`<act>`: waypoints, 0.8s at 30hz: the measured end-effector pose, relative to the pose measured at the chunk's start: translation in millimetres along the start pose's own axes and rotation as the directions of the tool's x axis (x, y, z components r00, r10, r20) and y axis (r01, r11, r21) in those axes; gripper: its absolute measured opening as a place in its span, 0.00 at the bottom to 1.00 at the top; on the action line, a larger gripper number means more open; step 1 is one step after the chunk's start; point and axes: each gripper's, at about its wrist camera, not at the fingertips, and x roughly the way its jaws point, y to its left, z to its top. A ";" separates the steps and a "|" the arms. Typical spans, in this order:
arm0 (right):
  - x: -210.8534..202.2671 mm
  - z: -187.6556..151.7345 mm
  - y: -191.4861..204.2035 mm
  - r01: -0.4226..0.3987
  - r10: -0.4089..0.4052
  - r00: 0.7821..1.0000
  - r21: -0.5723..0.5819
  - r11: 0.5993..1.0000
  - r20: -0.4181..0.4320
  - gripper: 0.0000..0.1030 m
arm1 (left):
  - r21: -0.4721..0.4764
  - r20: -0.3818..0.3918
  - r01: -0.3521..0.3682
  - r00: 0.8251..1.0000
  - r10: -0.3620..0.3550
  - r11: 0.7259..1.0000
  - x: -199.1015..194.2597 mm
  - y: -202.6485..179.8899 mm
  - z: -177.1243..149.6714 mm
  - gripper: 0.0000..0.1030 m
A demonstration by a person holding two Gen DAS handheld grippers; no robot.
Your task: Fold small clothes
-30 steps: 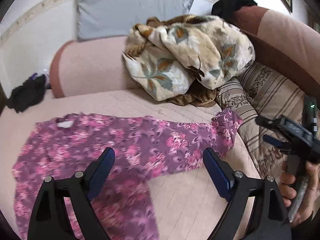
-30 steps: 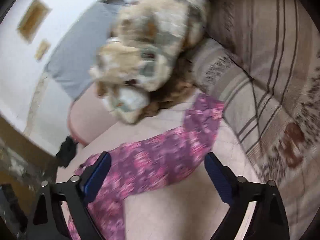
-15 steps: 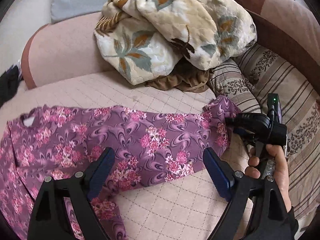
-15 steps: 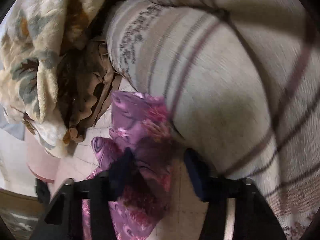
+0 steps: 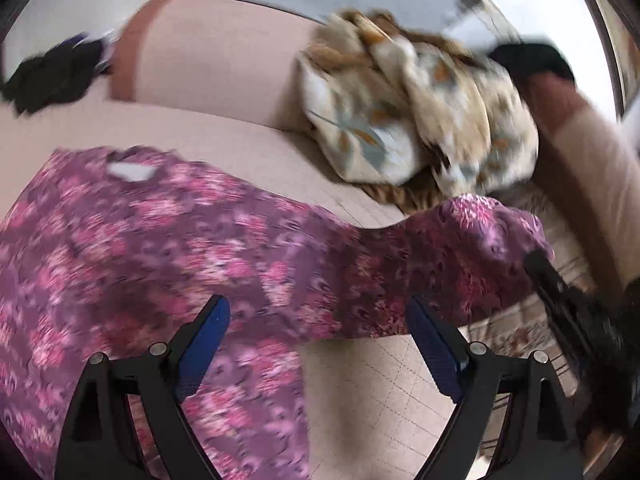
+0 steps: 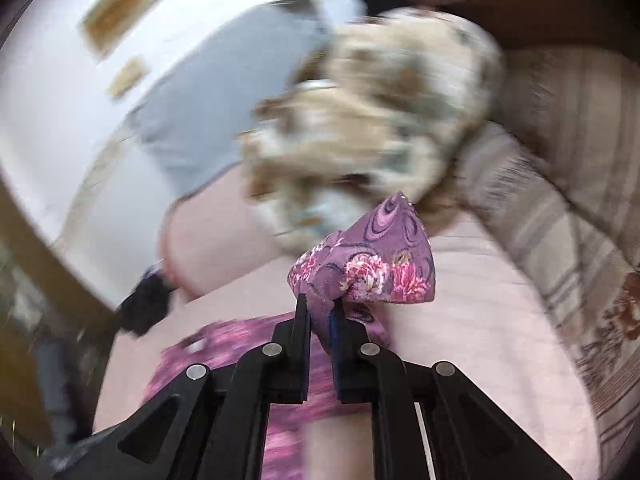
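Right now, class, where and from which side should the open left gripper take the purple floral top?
Grip the flat near hem of the purple floral top from above, near side; the right gripper already pinches the lifted sleeve end.

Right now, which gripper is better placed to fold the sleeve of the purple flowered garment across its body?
Right. The right gripper is shut on the sleeve end of the purple flowered garment, already lifted. The left gripper is open and holds nothing.

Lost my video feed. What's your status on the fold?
Right gripper just closed on purple floral top's sleeve end, lifted. Left gripper open above it. Quilted blanket heaped behind, apart.
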 end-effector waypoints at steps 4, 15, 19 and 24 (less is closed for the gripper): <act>-4.2 -28.0 85.2 -0.064 0.061 0.998 -0.141 0.988 -0.024 0.09 | -0.100 0.048 -0.015 0.999 0.020 0.995 -41.9 59.7 2.6 0.86; 91.2 -188.0 197.3 -0.205 0.093 0.949 -0.370 0.906 -0.300 0.10 | -0.339 -0.007 -0.030 1.000 0.029 0.940 -48.5 218.2 -18.2 0.86; 124.0 -250.6 219.0 -0.315 0.039 0.883 -0.529 0.788 -0.468 0.19 | -0.385 -0.027 -0.015 1.000 0.005 0.923 -41.2 243.3 -27.3 0.86; 119.4 -252.2 202.1 -0.451 0.085 0.762 -0.432 0.781 -0.642 0.53 | -0.372 -0.042 0.000 0.999 -0.016 0.928 -39.7 247.0 -33.7 0.86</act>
